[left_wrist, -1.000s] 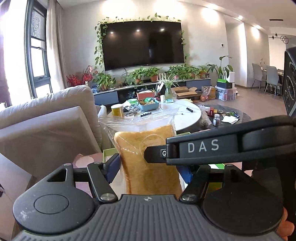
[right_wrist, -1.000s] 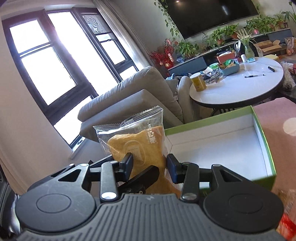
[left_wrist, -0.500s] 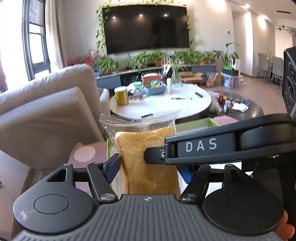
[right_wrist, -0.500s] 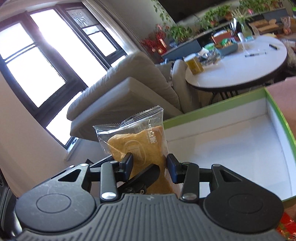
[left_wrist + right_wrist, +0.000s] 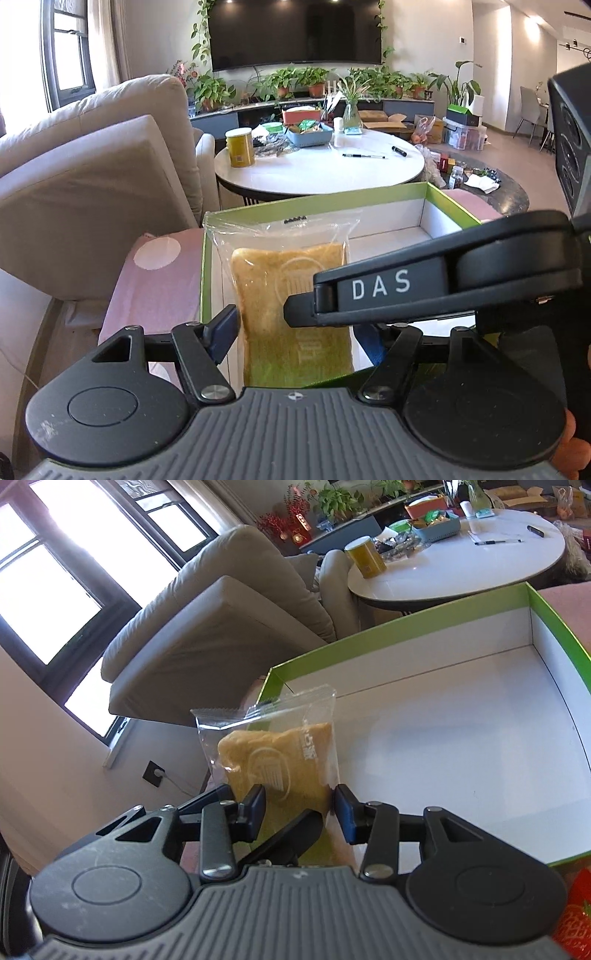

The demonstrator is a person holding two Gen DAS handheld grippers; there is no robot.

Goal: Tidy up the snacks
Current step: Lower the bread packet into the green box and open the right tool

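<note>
Looking via left wrist: snack packet [image 5: 291, 295] is held in the half-open left hand-held gripper [image 5: 295, 332], w/ jaws just widening, over the empty green box [image 5: 317, 201]. Via right wrist: right hand-held gripper [image 5: 299, 808] also brackets it; none boxed yet.

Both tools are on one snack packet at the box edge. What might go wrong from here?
The jaws of the left tool and right tool have just been opening with the snack packet between them; it may slip. It hangs by the left rim of the green box, so it could catch there or fall outside.
</note>
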